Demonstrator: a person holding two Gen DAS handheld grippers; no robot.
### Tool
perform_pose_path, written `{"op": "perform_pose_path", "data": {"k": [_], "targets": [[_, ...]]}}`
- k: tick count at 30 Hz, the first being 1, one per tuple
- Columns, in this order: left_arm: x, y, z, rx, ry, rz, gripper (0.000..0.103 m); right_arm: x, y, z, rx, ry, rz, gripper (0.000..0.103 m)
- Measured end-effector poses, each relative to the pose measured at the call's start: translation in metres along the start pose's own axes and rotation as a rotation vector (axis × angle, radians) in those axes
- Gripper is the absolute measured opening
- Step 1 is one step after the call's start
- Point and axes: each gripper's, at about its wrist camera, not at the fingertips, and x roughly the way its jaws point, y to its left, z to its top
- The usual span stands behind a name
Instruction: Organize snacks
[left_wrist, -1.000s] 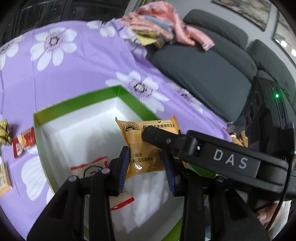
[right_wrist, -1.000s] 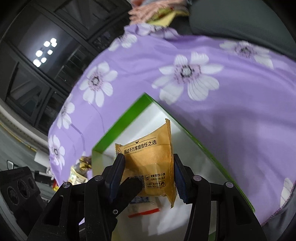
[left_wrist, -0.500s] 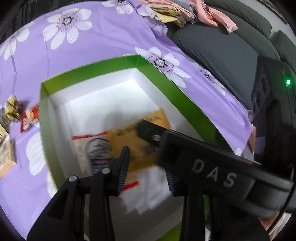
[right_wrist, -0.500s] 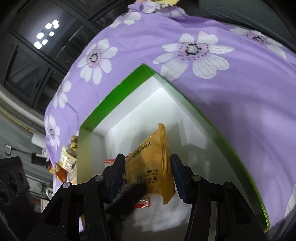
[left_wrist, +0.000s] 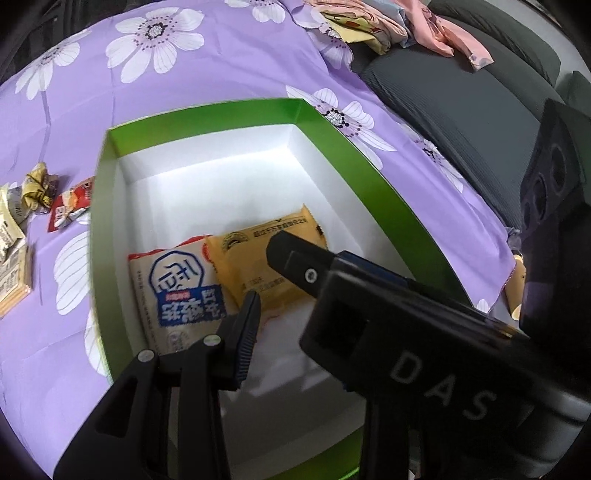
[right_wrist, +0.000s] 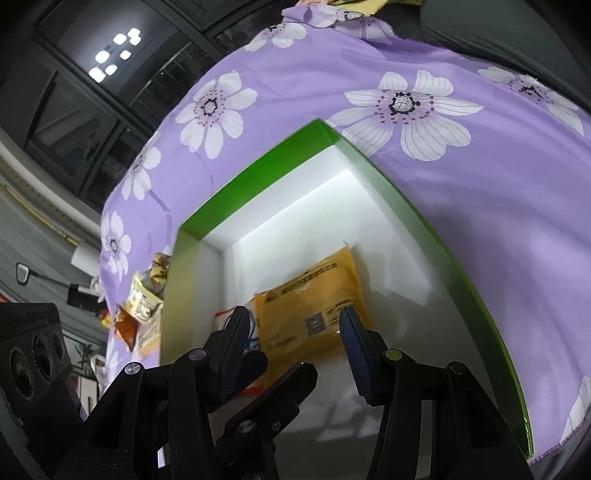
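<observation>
- I see a glossy orange snack packet lying flat on the white floor of the green-walled box, its edge overlapping a beige packet with blue print.
- My right gripper grasps the orange packet, 1 ribbed pad on either side.
- My left gripper is nearly clenched and empty, just beside both packets.
- The box sits on a purple flowered cloth; 1 dark grey sofa stands behind, loose wrappers outside.
</observation>
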Motion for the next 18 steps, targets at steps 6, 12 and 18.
{"op": "perform_pose_path", "data": {"k": [6, 12, 18], "targets": [[-0.015, -0.001, -0.005, -0.003, -0.031, 0.003, 0.034, -0.015, 0.005, -0.005, -0.005, -0.022, -0.002, 0.054], [-0.031, 0.002, -0.01, -0.027, -0.063, 0.012, 0.035, -0.027, 0.013, -0.011, 0.0, -0.032, -0.006, 0.054], [-0.055, 0.015, -0.014, -0.072, -0.117, 0.037, 0.036, -0.041, 0.032, -0.014, -0.067, -0.047, -0.023, 0.054]]}}
